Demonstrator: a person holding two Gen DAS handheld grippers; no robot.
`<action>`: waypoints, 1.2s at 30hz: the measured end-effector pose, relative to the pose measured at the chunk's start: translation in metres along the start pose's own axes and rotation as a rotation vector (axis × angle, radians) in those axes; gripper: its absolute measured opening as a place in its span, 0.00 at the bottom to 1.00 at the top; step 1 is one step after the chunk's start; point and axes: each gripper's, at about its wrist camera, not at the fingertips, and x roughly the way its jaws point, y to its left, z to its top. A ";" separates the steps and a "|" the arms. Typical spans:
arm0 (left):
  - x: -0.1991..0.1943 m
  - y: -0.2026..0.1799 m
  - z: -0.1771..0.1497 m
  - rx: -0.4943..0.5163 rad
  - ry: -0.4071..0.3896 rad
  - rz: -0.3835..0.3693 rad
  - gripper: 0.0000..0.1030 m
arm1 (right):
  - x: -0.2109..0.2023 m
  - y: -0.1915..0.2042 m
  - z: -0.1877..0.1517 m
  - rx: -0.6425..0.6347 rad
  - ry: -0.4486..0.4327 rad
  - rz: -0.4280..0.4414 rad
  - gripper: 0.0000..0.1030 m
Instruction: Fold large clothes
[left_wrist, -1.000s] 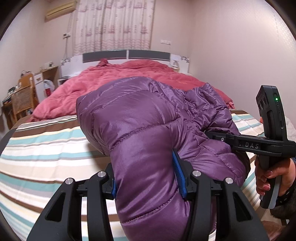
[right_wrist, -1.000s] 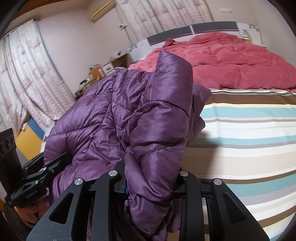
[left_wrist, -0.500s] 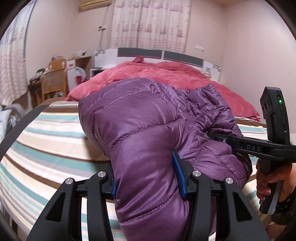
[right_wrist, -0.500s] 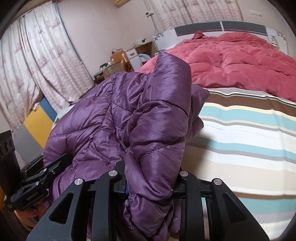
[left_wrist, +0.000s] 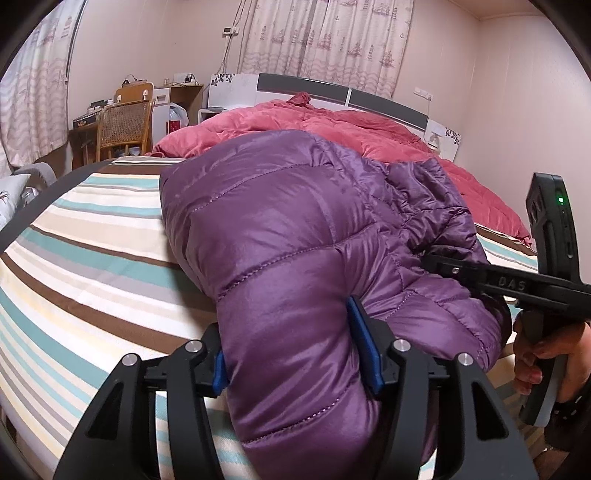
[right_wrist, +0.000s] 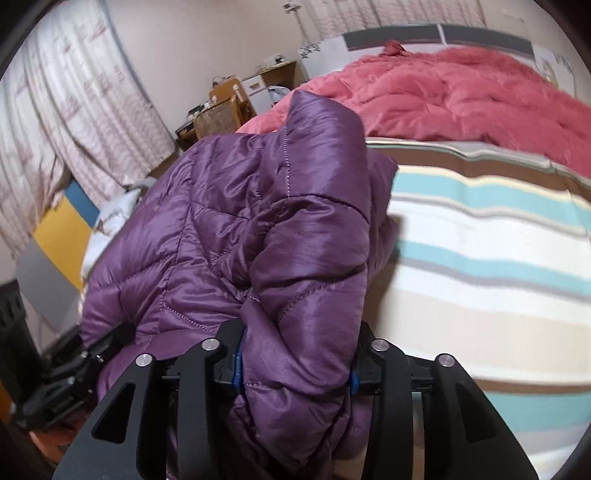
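Observation:
A shiny purple quilted down jacket (left_wrist: 295, 229) hangs bunched between my two grippers over the near edge of the striped bed (left_wrist: 92, 236). My left gripper (left_wrist: 295, 350) is shut on a thick fold of it. My right gripper (right_wrist: 295, 365) is shut on another fold of the jacket (right_wrist: 280, 221). The right gripper also shows in the left wrist view (left_wrist: 517, 284), at the jacket's right side, held by a hand. The left gripper shows dark at the lower left of the right wrist view (right_wrist: 55, 391).
A red duvet (left_wrist: 351, 129) lies heaped toward the headboard (left_wrist: 332, 92). A wicker chair (left_wrist: 123, 125) and a desk stand at the left wall, by curtains (right_wrist: 74, 92). A yellow and blue panel (right_wrist: 62, 221) leans beside the bed.
Both grippers have swung to the left with the jacket still gripped; the chair, desk and left curtains have come into view. The jacket's shape between them is almost unchanged.

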 end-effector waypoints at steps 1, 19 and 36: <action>-0.002 0.000 0.000 0.003 0.003 -0.006 0.55 | -0.003 0.001 -0.002 0.004 -0.005 0.000 0.39; -0.017 -0.011 -0.028 0.091 0.002 0.070 0.65 | -0.012 -0.022 -0.037 0.129 0.008 -0.023 0.52; -0.056 -0.041 -0.049 0.132 0.026 0.164 0.97 | -0.066 0.009 -0.071 0.013 -0.013 -0.168 0.53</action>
